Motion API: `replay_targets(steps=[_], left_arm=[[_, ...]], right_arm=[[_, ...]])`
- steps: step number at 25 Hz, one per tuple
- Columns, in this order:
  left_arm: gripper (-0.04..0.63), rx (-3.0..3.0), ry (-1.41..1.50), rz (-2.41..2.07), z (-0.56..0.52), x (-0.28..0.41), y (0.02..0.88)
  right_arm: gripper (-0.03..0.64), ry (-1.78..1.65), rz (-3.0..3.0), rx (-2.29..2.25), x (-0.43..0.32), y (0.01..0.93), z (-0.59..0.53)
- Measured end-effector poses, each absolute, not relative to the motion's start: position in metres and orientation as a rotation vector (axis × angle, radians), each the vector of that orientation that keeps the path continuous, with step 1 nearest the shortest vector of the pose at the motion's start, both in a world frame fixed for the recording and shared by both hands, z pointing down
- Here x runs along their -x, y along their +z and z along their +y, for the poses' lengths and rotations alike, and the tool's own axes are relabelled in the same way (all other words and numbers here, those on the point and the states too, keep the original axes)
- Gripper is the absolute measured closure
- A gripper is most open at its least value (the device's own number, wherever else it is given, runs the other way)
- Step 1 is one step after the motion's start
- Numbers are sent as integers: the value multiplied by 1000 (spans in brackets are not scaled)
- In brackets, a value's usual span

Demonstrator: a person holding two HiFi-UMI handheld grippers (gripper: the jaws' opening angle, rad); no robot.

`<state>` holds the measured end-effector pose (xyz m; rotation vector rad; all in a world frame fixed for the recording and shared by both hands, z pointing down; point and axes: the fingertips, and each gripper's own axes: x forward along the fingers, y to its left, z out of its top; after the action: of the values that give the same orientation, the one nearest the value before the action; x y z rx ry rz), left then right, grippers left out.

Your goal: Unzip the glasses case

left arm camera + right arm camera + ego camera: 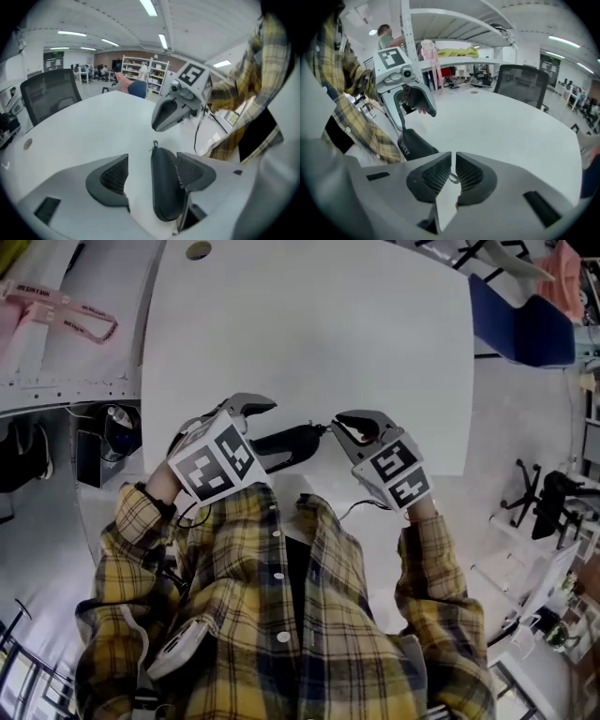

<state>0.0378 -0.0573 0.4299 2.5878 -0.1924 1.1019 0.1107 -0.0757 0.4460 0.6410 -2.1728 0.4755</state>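
Observation:
A black glasses case point(286, 441) lies near the front edge of the white table point(319, 324). My left gripper point(270, 427) stands open around it. In the left gripper view the case point(166, 187) leans against the right pad point(194, 171), with a gap to the left pad point(112, 176). The zipper pull point(154, 144) sticks up at the case's far end, just below my right gripper point(159, 123). That right gripper point(453, 164) is shut on the small metal pull point(453, 177). The case point(415, 144) and my left gripper point(412, 96) show to its left.
A round cable hole point(198, 250) sits at the table's far edge. A pink strap point(70, 315) lies on the neighbouring surface at left. A black office chair point(520, 84) stands at the table's far side. A blue seat point(520, 324) is at the right.

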Motion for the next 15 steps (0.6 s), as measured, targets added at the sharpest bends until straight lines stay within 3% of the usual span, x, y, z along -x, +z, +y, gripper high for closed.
replay_targets(steps=[3,8,15], left_arm=[[264,-2609,873,-321,-77,-43,380],[375,-2615,465,-526,-97,-47,298],[563,-2625,200,-717,-101,-47,222]], right_arm=[[613,520,-2252,-842,-110,406,-87],[614,534,-2370,-1178,-105,325,-103],[614,488,-2551,-1445,-99,227,-108]])
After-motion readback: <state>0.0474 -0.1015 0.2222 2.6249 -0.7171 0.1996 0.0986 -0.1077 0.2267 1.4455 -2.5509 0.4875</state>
